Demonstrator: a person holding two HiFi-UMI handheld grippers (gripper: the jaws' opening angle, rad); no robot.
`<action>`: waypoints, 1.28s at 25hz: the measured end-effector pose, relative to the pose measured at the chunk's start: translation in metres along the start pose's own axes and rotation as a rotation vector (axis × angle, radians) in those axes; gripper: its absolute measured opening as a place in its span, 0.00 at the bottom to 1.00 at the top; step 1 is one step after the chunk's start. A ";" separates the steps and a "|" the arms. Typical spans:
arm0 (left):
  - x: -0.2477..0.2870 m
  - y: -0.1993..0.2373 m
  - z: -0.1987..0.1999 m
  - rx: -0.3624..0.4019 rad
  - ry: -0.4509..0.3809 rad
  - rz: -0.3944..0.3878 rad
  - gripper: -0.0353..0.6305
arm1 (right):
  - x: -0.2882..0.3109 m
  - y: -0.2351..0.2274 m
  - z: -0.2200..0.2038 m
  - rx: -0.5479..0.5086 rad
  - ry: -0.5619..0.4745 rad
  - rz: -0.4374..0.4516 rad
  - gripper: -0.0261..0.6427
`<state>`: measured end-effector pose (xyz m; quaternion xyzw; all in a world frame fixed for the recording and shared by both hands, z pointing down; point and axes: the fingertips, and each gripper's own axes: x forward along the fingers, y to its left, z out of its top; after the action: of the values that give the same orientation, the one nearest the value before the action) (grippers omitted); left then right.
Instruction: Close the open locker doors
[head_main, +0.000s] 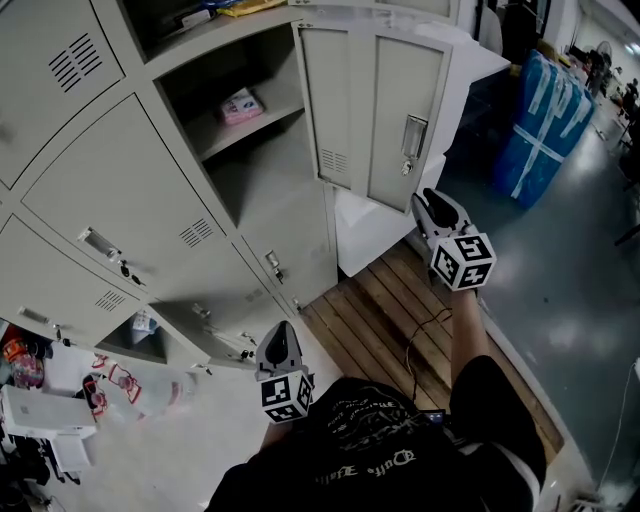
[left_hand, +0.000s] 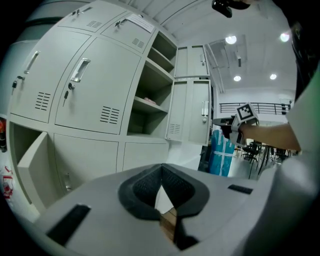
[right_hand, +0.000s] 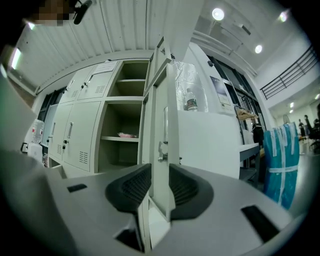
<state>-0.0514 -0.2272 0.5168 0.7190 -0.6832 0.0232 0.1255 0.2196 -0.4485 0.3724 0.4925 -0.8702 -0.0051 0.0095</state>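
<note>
The left tongs (head_main: 281, 338) hang low beside the closed pale grey lower lockers (head_main: 200, 300), pads met at the tips, empty. Farther out, over the brown wooden slat flooring (head_main: 375, 305), the right tongs (head_main: 437, 206) stand wide, holding nothing. Just beyond them the tall pale grey metal locker door (head_main: 375, 110) stands open, its edge lined up between the pads. Behind it, a pink packet (head_main: 241, 105) lies on the shelf (head_main: 255, 125).
</note>
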 end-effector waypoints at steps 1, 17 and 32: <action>0.001 -0.001 0.000 -0.005 -0.005 -0.003 0.06 | 0.004 -0.003 0.000 -0.002 0.005 0.007 0.21; 0.009 -0.007 -0.006 -0.009 0.000 0.043 0.06 | 0.032 -0.031 0.000 0.001 -0.002 0.043 0.16; 0.007 -0.012 -0.012 0.010 0.005 0.030 0.06 | 0.020 -0.006 0.001 -0.055 0.020 0.133 0.15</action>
<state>-0.0374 -0.2313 0.5283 0.7091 -0.6935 0.0305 0.1233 0.2148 -0.4688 0.3719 0.4333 -0.9004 -0.0234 0.0319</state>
